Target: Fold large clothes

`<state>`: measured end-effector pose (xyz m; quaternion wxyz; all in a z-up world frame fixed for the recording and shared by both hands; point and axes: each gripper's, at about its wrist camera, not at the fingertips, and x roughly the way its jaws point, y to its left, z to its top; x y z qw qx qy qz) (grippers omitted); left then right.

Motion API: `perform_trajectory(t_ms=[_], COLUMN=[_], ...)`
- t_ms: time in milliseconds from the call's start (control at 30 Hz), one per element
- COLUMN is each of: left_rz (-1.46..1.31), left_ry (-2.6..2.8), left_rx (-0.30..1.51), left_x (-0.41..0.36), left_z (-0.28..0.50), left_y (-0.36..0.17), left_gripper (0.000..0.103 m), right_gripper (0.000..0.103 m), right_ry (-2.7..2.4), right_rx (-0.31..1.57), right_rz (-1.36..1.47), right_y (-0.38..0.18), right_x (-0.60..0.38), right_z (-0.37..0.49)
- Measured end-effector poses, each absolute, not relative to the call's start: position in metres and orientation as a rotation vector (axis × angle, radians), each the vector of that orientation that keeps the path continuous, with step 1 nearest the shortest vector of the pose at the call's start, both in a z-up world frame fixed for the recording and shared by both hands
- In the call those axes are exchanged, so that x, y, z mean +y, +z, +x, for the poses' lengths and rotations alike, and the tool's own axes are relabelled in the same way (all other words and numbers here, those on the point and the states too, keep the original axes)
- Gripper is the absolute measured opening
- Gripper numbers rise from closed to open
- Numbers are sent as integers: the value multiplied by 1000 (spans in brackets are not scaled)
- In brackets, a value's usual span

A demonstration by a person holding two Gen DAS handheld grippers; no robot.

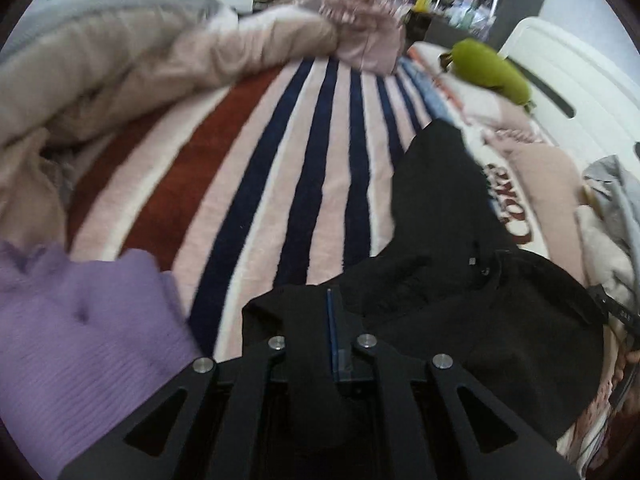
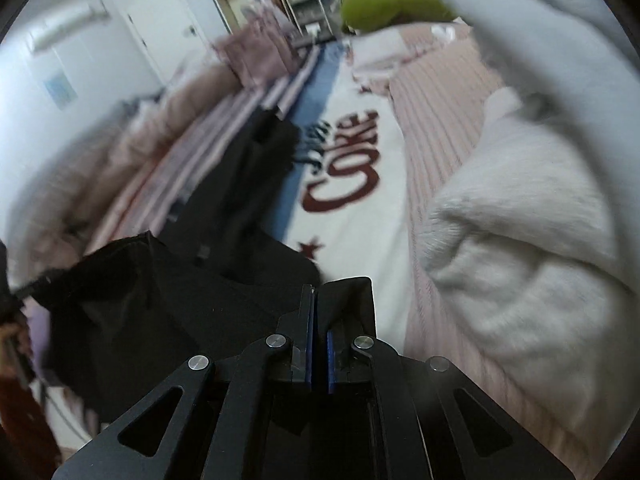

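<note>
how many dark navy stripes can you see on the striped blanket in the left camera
5 navy stripes, side by side down the blanket's middle and right; the black garment may hide more.

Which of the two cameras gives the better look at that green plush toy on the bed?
The left wrist view: the green plush toy lies whole and fairly sharp by the white headboard. In the right wrist view it is blurrier, partly hidden behind grey fabric.

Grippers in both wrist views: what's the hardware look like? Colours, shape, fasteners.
Both are matte black. The left gripper and right gripper each have angled linkage arms with triangular cut-outs, joined by round silver pivot pins. The fingers are flat black plates with blue pads on their inner faces. No cables or sleeves show.
</note>
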<state>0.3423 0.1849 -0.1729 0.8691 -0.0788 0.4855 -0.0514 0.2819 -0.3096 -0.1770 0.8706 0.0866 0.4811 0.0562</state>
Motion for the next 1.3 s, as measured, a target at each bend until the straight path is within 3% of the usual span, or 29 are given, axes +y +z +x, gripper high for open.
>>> perform_trajectory(t_ms=[67, 100, 133, 167, 200, 233, 300, 467, 567, 700, 867, 1100, 1200, 1267, 1300], left_rz=[-147, -142, -142, -145, -144, -133, -123, -115, -121, -212, -371, -579, -608, -598, -601], left_ry=[-113, -118, -132, -162, -180, -169, -167, -210, -238, -327, -375, -304, -268, -225, -207], left_rx=[1057, 1072, 1077, 1062, 1021, 970, 894, 799, 747, 746, 798, 822, 798, 808, 817], left_x=[180, 178, 177, 176, 177, 180, 186, 191, 191, 186, 167, 162, 163, 161, 163], left_z=[353, 354, 356, 353, 347, 340, 325, 264, 211, 144, 101, 121, 145, 160, 165], left_y=[-185, -188, -189, -184, -175, -164, -139, -94, -89, -109, -172, -246, -258, -267, -270], left_gripper=[9, 22, 46, 58, 78, 90, 90, 91, 102, 102, 102, 102, 99, 83, 68], right_gripper=[1, 2, 8, 13, 30, 48, 66, 66, 71, 78, 85, 84, 75, 64, 51], right_ry=[86, 86, 95, 109, 129, 146, 145, 205, 321, 411, 348, 300, 269, 244, 229], right_rx=[1028, 1038, 1051, 1057, 1056, 1042, 992, 891, 863, 851, 844, 831, 795, 794, 790], right_rz=[144, 138, 133, 134, 142, 152, 156, 232, 353, 502, 717, 839, 878, 896, 898], right_y=[-188, -191, -194, -194, -193, -189, -177, -140, -135, -157, -214, -263, -267, -269, -269], right_x=[-306, -306, -306, -307, -308, -309, -312, -319, -316, -304, -297, -277, -276, -277, -278], right_z=[293, 296, 299, 300, 299, 296, 286, 238, 184, 111, 68, 91, 106, 116, 119])
